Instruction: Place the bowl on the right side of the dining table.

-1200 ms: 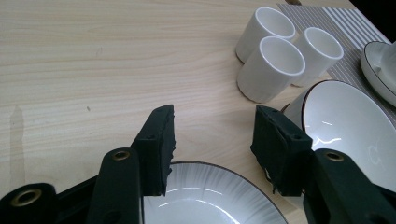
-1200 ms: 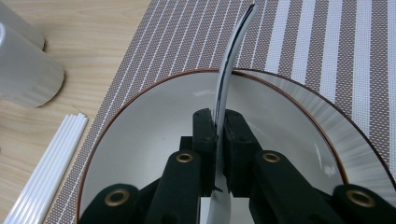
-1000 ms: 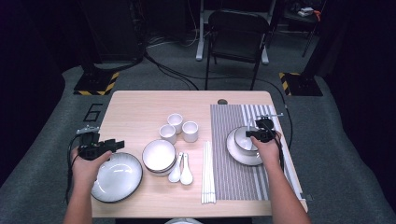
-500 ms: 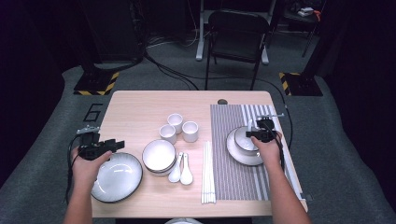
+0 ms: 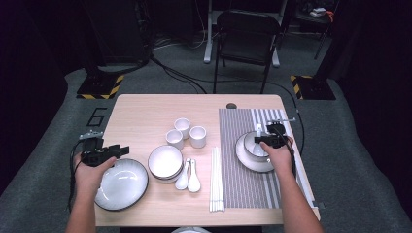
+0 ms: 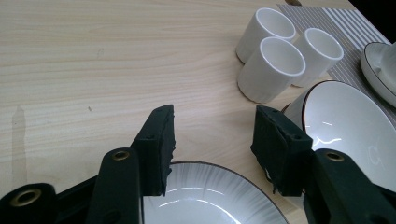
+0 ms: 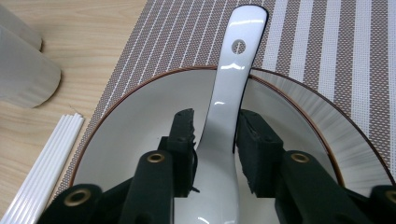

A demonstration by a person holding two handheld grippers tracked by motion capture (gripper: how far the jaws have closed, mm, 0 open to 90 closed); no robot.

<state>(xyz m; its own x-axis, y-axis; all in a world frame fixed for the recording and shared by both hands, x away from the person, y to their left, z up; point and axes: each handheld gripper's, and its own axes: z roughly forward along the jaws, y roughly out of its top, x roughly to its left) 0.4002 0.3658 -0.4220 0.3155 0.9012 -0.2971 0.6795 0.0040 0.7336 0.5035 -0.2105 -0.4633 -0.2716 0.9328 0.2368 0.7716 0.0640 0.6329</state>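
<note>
spoon: glossy white ceramic soup spoon sits in the white brown-rimmed bowl on the striped placemat, handle over the rim
right hand-held gripper: jaws just been opening, spoon between them but looks let go
left hand-held gripper: wide open, empty, well left of the placemat over the ribbed plate
left to do: probably two more spoons and chopsticks left of the placemat on the bench

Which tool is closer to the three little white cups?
The left one. The left tool sits open at the table's left edge, over the big plate, with bare wood between it and the cups. The right tool is across the striped mat, around a spoon.
</note>
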